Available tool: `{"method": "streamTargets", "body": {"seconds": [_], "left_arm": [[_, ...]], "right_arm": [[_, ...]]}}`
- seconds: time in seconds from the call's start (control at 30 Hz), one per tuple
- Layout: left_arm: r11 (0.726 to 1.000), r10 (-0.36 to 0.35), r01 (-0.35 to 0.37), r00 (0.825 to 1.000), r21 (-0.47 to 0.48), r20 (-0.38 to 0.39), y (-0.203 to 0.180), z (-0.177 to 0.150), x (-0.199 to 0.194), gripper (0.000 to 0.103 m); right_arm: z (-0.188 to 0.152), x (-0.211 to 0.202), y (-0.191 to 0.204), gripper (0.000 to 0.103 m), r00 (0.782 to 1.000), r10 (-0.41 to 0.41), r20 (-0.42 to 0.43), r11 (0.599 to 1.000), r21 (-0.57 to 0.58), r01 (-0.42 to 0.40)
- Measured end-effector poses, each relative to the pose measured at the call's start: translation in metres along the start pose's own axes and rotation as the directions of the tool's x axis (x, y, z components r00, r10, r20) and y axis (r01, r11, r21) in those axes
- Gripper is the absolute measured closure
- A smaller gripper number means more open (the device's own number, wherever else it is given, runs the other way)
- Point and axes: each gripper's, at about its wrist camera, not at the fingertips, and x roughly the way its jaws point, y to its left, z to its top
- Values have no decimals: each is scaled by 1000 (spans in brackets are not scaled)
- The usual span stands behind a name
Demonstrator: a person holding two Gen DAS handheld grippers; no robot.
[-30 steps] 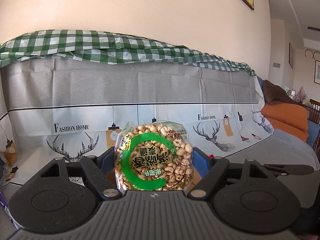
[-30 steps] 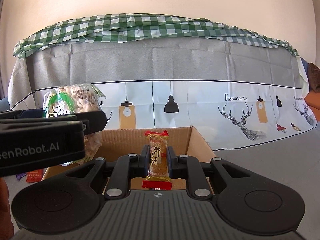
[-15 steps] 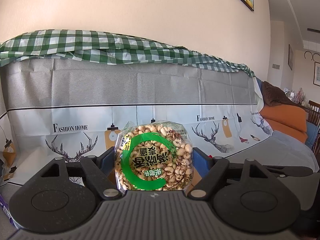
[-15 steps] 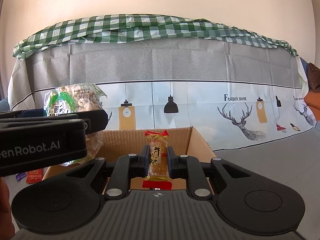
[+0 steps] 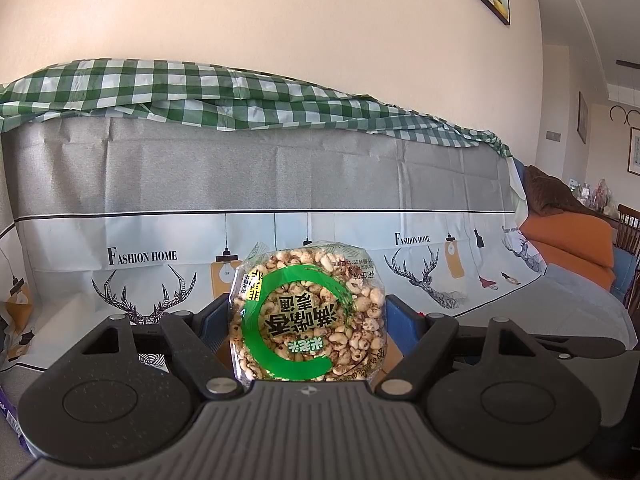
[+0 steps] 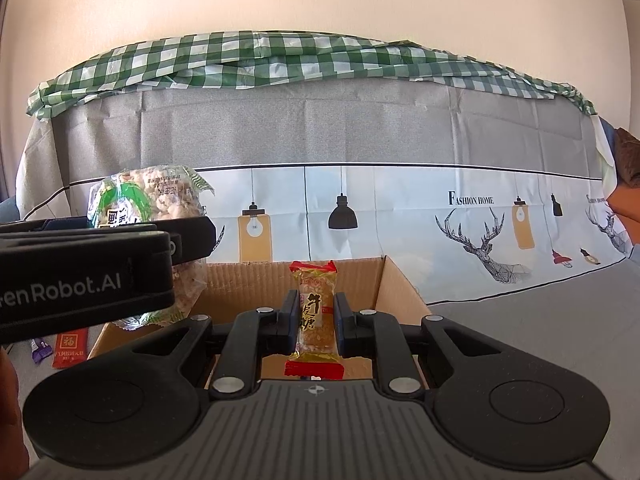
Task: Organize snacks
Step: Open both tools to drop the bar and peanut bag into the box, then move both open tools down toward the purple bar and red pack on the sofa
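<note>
Tongs: left tongs pinching puffed-grain pack, right tongs pinching candy bar over cardboard box.

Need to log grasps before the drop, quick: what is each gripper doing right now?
Left gripper: closed on the round puffed-grain snack pack.
Right gripper: closed on the slim nougat candy bar, above the cardboard box.

Both wrist cameras are looking level along their fingers toward the covered sofa back, at close range. Both are sharing the puffed-grain snack pack, the checked cloth and the cardboard box.
</note>
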Motion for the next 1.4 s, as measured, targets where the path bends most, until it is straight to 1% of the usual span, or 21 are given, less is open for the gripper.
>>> {"method": "streamTargets", "body": {"seconds": [0.1, 0.13, 0.17, 0.2, 0.3, 0.37, 0.53, 0.7, 0.87, 0.97, 1.03, 1.07, 1.1, 1.13, 1.17, 1.23, 1.3, 1.4], "left_arm": [[1000, -12, 12, 1000, 5, -19, 0, 1, 3, 17], [1000, -8, 8, 1000, 10, -19, -1, 1, 2, 15], [1000, -1, 2, 1000, 14, -17, -1, 1, 2, 13], [1000, 0, 0, 1000, 14, -16, -1, 1, 2, 9], [1000, 8, -8, 1000, 9, -7, 1, 2, 0, 8], [1000, 17, -17, 1000, 7, -6, 3, 3, -1, 8], [999, 42, -42, 999, -3, 1, 10, 6, -5, 8], [997, 72, -72, 997, -35, 4, 22, 9, -9, 8], [990, 122, -121, 992, -72, 16, 38, 12, -14, 9], [984, 161, -158, 987, -82, 25, 48, 14, -17, 16], [979, 189, -187, 982, -80, 22, 55, 14, -18, 26], [977, 201, -199, 979, -82, 17, 60, 15, -19, 30], [974, 210, -209, 978, -90, 10, 65, 15, -20, 37], [971, 216, -215, 976, -102, 3, 71, 15, -21, 42], [968, 221, -221, 975, -117, -6, 78, 15, -23, 44], [962, 230, -230, 973, -145, -21, 91, 16, -26, 53], [957, 238, -241, 971, -163, -37, 102, 16, -29, 54], [950, 247, -253, 967, -182, -56, 117, 15, -33, 59]], "right_arm": [[0, 1, 1, 84, 1000, -10, -15, 1000, -7, 10], [0, 3, 1, 75, 1000, -21, -22, 1000, -4, 21], [0, 4, 1, 62, 999, -35, -29, 999, 0, 35], [1, 5, 1, 59, 998, -47, -33, 999, 7, 47], [2, 5, 0, 51, 997, -68, -32, 997, 26, 68], [3, 4, 2, 42, 997, -75, -22, 997, 33, 76], [6, 1, 12, 35, 998, -66, -5, 997, 35, 66], [10, -1, 25, 33, 998, -55, 3, 998, 36, 55], [14, -3, 40, 32, 999, -46, 11, 998, 44, 45], [15, -5, 49, 31, 999, -36, 18, 998, 46, 36], [16, -6, 56, 31, 999, -31, 24, 998, 48, 29], [17, -7, 59, 31, 999, -28, 27, 998, 49, 27], [17, -7, 62, 31, 999, -25, 30, 998, 50, 24], [17, -8, 66, 31, 999, -21, 32, 999, 51, 19], [18, -8, 69, 31, 999, -17, 33, 999, 51, 15], [18, -9, 77, 31, 999, -7, 34, 999, 51, 5], [18, -10, 84, 31, 999, 4, 38, 999, 47, -5], [18, -10, 95, 31, 999, 17, 38, 999, 40, -19]]}}
